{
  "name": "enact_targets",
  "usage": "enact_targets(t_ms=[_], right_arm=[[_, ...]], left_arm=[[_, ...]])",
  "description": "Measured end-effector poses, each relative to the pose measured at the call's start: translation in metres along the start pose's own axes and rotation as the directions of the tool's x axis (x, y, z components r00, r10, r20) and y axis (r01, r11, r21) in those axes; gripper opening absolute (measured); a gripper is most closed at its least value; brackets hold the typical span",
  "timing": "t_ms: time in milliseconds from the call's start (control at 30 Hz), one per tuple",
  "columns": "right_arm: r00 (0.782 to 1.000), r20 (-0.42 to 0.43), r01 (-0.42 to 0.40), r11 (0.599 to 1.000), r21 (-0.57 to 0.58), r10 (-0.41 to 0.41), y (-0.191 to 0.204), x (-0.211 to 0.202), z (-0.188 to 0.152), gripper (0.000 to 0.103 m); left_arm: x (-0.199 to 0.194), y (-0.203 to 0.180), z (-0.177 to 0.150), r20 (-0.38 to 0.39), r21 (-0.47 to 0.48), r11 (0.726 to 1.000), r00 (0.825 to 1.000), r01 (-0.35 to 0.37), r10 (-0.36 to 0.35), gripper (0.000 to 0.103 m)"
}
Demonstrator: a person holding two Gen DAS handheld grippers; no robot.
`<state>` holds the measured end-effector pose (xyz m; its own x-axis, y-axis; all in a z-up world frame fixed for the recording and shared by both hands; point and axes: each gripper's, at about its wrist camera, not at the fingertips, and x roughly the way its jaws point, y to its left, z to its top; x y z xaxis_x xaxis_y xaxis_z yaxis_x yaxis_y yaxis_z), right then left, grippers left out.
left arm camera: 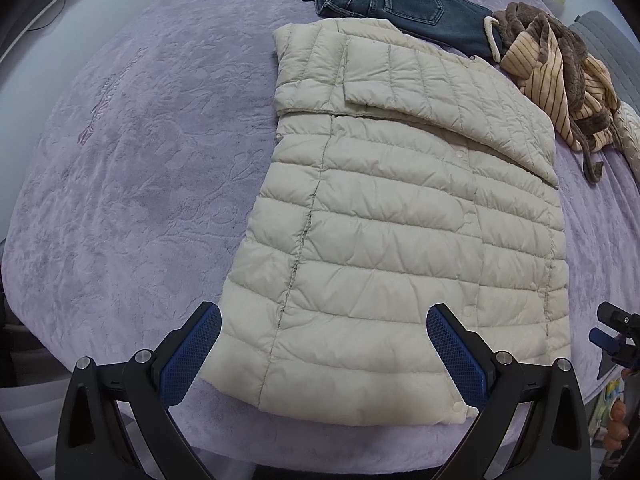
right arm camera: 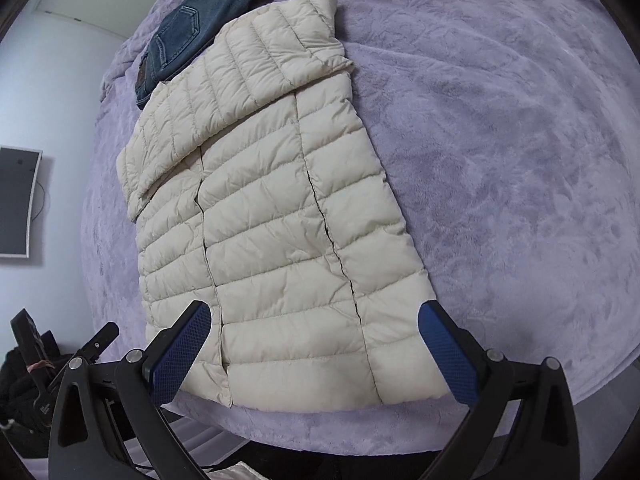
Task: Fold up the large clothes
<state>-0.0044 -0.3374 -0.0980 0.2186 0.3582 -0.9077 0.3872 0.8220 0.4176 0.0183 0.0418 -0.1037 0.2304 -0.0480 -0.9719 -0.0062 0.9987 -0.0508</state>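
A cream quilted puffer jacket (left arm camera: 400, 232) lies flat on the purple bedspread (left arm camera: 140, 160), sleeves folded across its chest, hem toward me. It also shows in the right wrist view (right arm camera: 280, 220). My left gripper (left arm camera: 324, 320) is open and empty, hovering over the jacket's hem, with one blue pad (left arm camera: 192, 356) past the jacket's left edge. My right gripper (right arm camera: 314, 320) is open and empty above the hem, its jaws spanning the jacket's right part. The right gripper's tip (left arm camera: 616, 332) shows at the right edge of the left wrist view.
Folded blue jeans (left arm camera: 400, 0) lie beyond the jacket's collar. A brown and cream striped garment (left arm camera: 560, 80) is heaped at the far right. The bedspread (right arm camera: 500, 160) stretches wide on both sides. A dark monitor (right arm camera: 16, 204) hangs on the wall to the left.
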Motion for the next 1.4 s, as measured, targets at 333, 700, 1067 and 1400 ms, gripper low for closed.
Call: enact_targets(t_ms=[333, 700, 1067, 1400], right_arm=[[0.999, -0.021, -0.035, 0.991, 0.127, 0.038, -0.008, 0.022, -0.053, 0.103], [0.985, -0.037, -0.157, 0.966, 0.207, 0.168, -0.001, 0.046, -0.094, 0.103], [0.911, -0.058, -0.363, 0.861, 0.355, 0.408, 0.02, 0.11, -0.112, 0.103], [0.829, 0.072, -0.521, 0.718, 0.461, 0.555, 0.029, 0.119, -0.089, 0.103]], left_arm=[[0.016, 0.049, -0.032, -0.039, -0.022, 0.999, 0.998, 0.041, -0.042, 0.103], [0.038, 0.116, -0.062, -0.073, -0.242, 0.946, 0.968, 0.218, -0.241, 0.103], [0.07, 0.104, -0.077, -0.089, -0.363, 0.835, 0.877, 0.413, -0.472, 0.103], [0.104, 0.088, -0.066, -0.01, -0.516, 0.674, 0.783, 0.528, -0.621, 0.103]])
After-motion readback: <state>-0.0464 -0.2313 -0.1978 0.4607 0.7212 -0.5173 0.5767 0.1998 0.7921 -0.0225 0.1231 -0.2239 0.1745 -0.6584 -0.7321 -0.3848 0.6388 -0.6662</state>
